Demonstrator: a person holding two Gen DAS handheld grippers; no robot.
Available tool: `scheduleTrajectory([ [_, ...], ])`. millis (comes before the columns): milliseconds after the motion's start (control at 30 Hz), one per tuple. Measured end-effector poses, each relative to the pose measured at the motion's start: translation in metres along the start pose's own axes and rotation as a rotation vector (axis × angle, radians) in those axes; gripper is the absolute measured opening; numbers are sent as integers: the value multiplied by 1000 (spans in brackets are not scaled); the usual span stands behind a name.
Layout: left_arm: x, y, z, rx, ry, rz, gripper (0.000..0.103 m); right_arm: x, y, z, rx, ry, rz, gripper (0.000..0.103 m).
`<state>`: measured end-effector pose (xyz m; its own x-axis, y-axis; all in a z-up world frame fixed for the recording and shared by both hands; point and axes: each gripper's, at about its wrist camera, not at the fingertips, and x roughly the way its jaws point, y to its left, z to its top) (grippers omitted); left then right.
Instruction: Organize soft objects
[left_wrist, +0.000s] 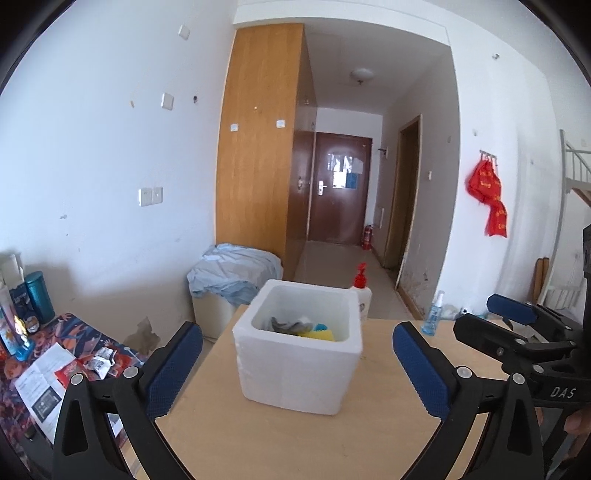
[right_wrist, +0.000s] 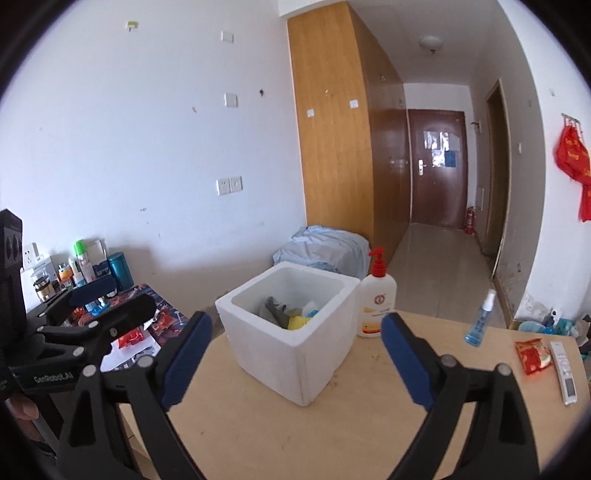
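A white foam box stands on the wooden table, also in the right wrist view. Inside lie soft items: a grey cloth, a yellow piece and a bit of blue; they show in the right wrist view too. My left gripper is open and empty, held in front of the box. My right gripper is open and empty, also short of the box. Each gripper appears at the edge of the other's view.
A lotion pump bottle stands behind the box. A small blue spray bottle, a red snack packet and a white remote lie on the table's right. A cluttered side table is at left.
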<state>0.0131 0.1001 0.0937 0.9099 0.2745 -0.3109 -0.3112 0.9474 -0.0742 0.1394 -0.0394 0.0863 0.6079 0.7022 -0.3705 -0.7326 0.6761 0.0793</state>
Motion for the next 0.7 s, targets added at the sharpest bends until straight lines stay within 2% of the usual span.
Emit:
scheduleTrajectory([
  [233,-25,-21,-18,24,-45,-45,103,-43,1,-17,10,-58,-27,102],
  [700,-37,-55,-66,63,-69,-91,103,-95,3,-77,23,-176,-144,103],
])
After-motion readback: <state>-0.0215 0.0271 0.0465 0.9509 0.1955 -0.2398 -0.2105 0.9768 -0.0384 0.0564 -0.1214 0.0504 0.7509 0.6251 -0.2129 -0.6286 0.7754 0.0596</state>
